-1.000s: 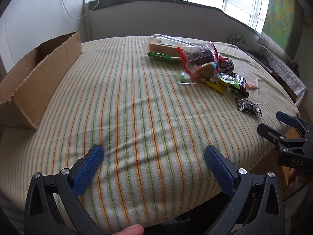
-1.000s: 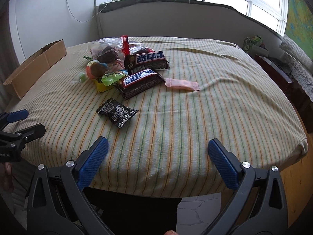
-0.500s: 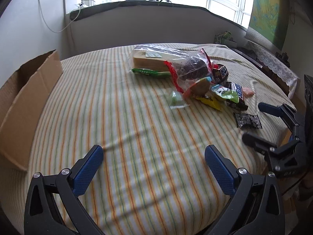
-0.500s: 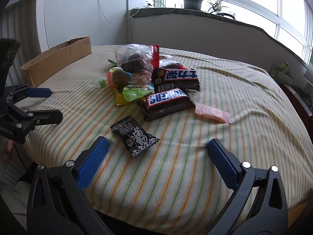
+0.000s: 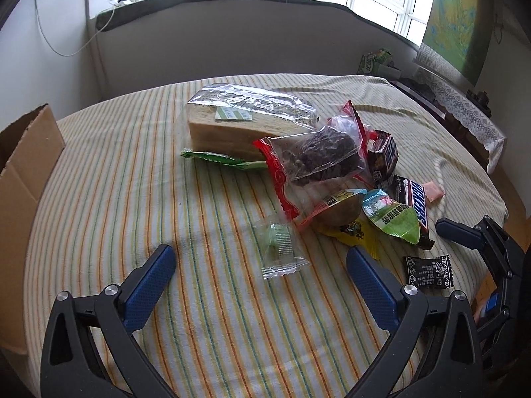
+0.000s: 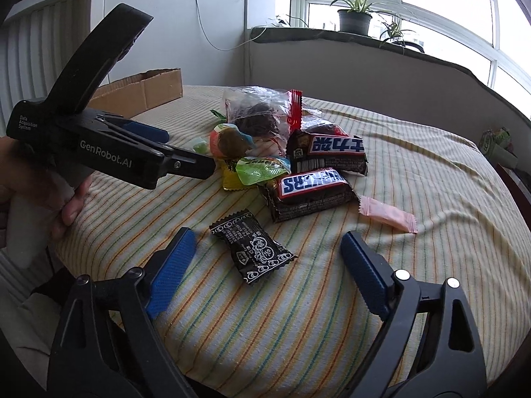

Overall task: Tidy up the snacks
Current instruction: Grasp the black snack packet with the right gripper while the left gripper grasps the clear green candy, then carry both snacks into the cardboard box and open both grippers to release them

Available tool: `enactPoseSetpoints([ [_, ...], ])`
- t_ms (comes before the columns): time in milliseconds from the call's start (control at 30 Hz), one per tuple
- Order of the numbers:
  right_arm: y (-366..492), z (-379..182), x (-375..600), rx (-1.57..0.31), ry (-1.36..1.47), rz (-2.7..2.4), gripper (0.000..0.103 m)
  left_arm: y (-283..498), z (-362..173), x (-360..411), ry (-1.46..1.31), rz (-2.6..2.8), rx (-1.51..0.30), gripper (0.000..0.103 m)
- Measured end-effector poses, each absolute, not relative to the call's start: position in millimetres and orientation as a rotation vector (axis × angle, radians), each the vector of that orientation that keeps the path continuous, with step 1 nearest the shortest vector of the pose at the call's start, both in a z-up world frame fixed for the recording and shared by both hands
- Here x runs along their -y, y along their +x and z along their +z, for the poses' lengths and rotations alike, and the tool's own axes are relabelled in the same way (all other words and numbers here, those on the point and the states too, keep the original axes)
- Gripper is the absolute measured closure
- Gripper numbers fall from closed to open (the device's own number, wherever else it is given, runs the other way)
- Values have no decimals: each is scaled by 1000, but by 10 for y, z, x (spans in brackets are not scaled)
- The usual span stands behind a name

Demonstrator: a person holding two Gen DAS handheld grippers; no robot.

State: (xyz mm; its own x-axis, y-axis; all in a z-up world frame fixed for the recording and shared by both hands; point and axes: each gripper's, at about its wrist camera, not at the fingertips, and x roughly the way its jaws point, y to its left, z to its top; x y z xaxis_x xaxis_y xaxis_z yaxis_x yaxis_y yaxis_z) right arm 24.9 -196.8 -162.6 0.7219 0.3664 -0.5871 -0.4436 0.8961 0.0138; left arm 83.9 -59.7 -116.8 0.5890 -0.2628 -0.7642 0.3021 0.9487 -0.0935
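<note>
**Left wrist view: both grippers poised over the snack pile, neither holding anything**

Left wrist view shows the left gripper (image 5: 260, 275) with its jaws spread wide and released above the striped tablecloth (image 5: 132, 179). A small clear-green candy (image 5: 278, 251) lies between and just beyond its fingertips, untouched. Farther off sits the snack pile: a clear bag of sliced bread (image 5: 245, 117), a red-edged bag of dark dried fruit (image 5: 315, 162), a green wrapper (image 5: 222, 158) beside the bread, and a Snickers bar (image 5: 416, 204) to the right. A cardboard box (image 5: 23, 172) stands at the table's left edge.

In the right wrist view the right gripper (image 6: 267, 260) is closing its jaws, which are still wide apart. A small black candy packet (image 6: 254, 248) lies on the cloth between the fingertips; the pads do not press on it. Just beyond it rest the Snickers bar (image 6: 308, 187), a second chocolate bar (image 6: 332, 151) and, to the right, a pink wrapper (image 6: 388, 214). The left gripper reaches in from the left, held by a hand (image 6: 49, 205).
</note>
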Motion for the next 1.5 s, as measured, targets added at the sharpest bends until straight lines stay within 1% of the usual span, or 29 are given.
enactPoseSetpoints([
  [33, 247, -1627, 1973, -616, -127, 451, 13, 824, -1171, 613, 61, -329, -881, 3],
  [100, 242, -1629, 1979, -609, -121, 454, 17, 801, -1163, 605, 82, -322, -875, 11],
  [133, 234, -1628, 1982, -608, -121, 457, 21, 798, -1159, 627, 90, -320, -870, 14],
  [167, 219, -1625, 1984, -608, -122, 461, 24, 802, -1153, 650, 93, -320, -866, 22],
  [200, 211, -1618, 1983, -609, -124, 461, 29, 817, -1139, 671, 94, -323, -862, 33],
  [233, 199, -1611, 1983, -610, -126, 464, 36, 816, -1132, 680, 96, -327, -859, 38],
  [267, 189, -1604, 1982, -609, -128, 467, 43, 822, -1128, 685, 100, -331, -856, 48],
  [300, 184, -1600, 1978, -609, -130, 470, 46, 817, -1123, 699, 104, -335, -853, 56],
  [333, 175, -1597, 1972, -610, -134, 470, 52, 809, -1122, 708, 108, -340, -848, 60],
  [367, 162, -1591, 1958, -609, -139, 473, 61, 801, -1120, 709, 109, -343, -842, 71],
  [400, 146, -1586, 1943, -605, -147, 474, 68, 794, -1122, 707, 108, -346, -838, 78],
  [433, 130, -1585, 1927, -604, -153, 477, 74, 789, -1124, 697, 105, -350, -835, 80],
  [1033, 39, -1581, 1934, -581, -99, 438, 75, 563, -1126, 457, -46, -377, -771, 80],
  [1167, 35, -1588, 2009, -582, -10, 454, 75, 458, -1114, 419, -66, -376, -760, 80],
  [1367, 65, -1587, 2156, -598, 209, 496, 75, 346, -1058, 359, -107, -378, -746, 80],
  [1500, 57, -1442, 2110, -572, 250, 508, 75, 328, -905, 272, -145, -375, -715, 80],
])
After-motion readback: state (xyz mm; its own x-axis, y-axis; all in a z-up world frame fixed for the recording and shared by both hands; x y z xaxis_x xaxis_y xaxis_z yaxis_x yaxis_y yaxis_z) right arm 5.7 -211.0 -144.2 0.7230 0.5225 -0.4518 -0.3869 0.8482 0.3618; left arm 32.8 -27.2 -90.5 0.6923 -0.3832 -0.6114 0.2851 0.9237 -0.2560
